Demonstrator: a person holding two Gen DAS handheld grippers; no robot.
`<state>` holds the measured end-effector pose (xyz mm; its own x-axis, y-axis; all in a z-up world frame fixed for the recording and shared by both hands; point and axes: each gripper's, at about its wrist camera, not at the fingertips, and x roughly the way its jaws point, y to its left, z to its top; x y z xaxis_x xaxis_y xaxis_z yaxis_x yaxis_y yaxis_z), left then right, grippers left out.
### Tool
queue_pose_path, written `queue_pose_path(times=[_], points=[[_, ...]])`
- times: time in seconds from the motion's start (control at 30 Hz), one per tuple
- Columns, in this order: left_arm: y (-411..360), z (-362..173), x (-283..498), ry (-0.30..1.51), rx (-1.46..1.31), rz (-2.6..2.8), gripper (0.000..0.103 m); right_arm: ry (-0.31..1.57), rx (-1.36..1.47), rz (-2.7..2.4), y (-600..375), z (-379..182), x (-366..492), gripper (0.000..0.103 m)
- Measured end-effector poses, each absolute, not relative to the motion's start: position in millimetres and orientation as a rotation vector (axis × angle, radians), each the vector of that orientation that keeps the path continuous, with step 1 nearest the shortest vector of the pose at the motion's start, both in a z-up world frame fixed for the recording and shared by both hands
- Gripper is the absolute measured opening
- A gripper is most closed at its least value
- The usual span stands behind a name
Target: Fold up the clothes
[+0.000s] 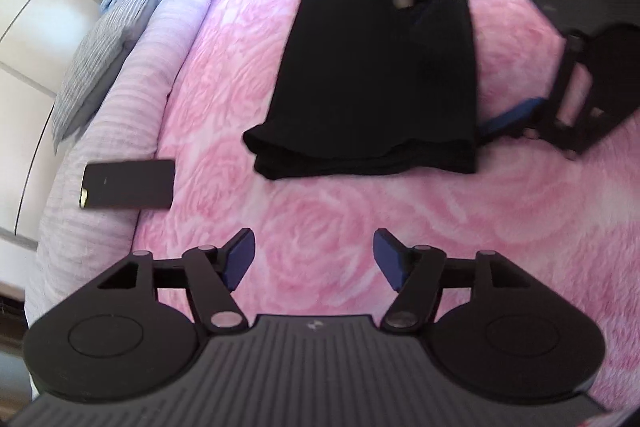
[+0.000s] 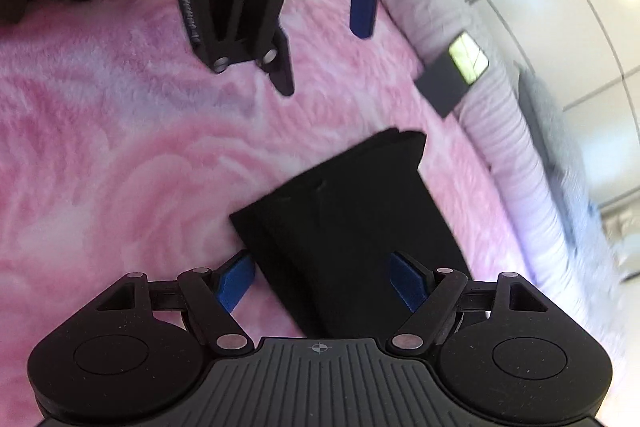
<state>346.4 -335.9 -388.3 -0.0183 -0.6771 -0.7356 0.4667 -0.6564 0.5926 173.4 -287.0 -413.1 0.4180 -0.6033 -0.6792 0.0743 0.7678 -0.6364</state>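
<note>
One pink rose-patterned blanket [image 1: 320,219] covers the bed beside white cupboards [image 2: 560,7].

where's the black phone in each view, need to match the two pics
Left wrist view: the phone lies at the left edge, on the striped pale cover beside the pink blanket.
Right wrist view: the phone is upper right, its screen glinting.
Shared landmark: the folded black garment.

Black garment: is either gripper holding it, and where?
Neither. The left gripper is open over bare blanket; the right gripper straddles the black garment, unpinched.
</note>
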Motion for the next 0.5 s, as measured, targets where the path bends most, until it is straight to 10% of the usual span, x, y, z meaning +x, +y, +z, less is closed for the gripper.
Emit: queue_pose_path(times=[0.1,0.5], points=[[-331,-397,339,-0.321,1.485,-1.799,0.064,1.060,-0.572,-0.443,-295,-410,176,0.037],[-352,-424,305,-0.572,1.555,-1.804,0.064,0.983,-0.452,-0.406,-302,-371,160,0.027]])
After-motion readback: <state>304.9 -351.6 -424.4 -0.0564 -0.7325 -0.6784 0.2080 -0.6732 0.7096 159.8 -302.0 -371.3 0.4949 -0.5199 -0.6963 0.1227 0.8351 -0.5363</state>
